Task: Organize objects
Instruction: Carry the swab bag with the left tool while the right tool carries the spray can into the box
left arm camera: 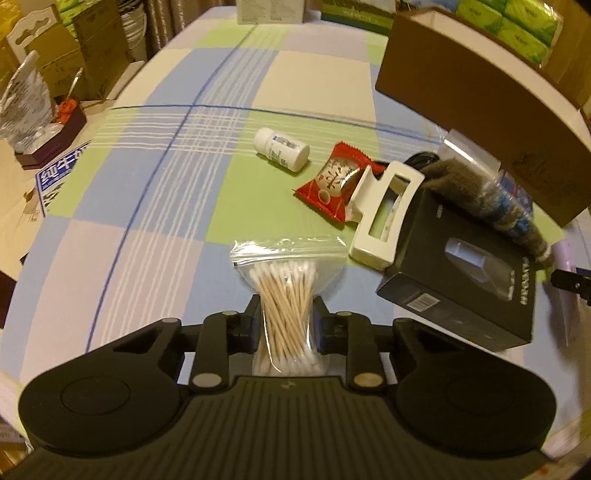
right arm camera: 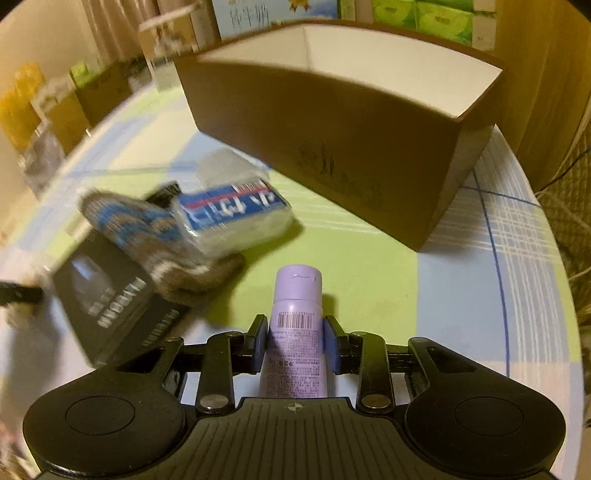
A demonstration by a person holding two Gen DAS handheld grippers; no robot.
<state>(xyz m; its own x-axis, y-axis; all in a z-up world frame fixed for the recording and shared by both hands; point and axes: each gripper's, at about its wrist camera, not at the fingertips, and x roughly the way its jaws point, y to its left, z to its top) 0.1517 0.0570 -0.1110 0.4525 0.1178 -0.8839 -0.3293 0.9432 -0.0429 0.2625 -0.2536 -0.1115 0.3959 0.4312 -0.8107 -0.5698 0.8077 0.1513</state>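
Observation:
My left gripper (left arm camera: 286, 317) is shut on a clear zip bag of cotton swabs (left arm camera: 286, 291), held above the checked tablecloth. Ahead of it lie a white pill bottle (left arm camera: 282, 148), a red snack packet (left arm camera: 332, 181), a white hair clip (left arm camera: 384, 214) and a black box (left arm camera: 465, 273) with a knitted sock (left arm camera: 491, 192) draped over it. My right gripper (right arm camera: 295, 332) is shut on a lilac tube (right arm camera: 295, 325), cap pointing forward. The open brown cardboard box (right arm camera: 332, 147) stands just beyond it. A blue tissue pack (right arm camera: 229, 214) rests on the sock (right arm camera: 184, 273).
The brown box (left arm camera: 480, 96) sits at the table's far right. Cartons (left arm camera: 74, 55) and green tissue packs (left arm camera: 517, 22) crowd the room past the table edges. A small dark tray (left arm camera: 51, 136) of oddments stands off the left edge. A white box (left arm camera: 271, 11) stands at the far end.

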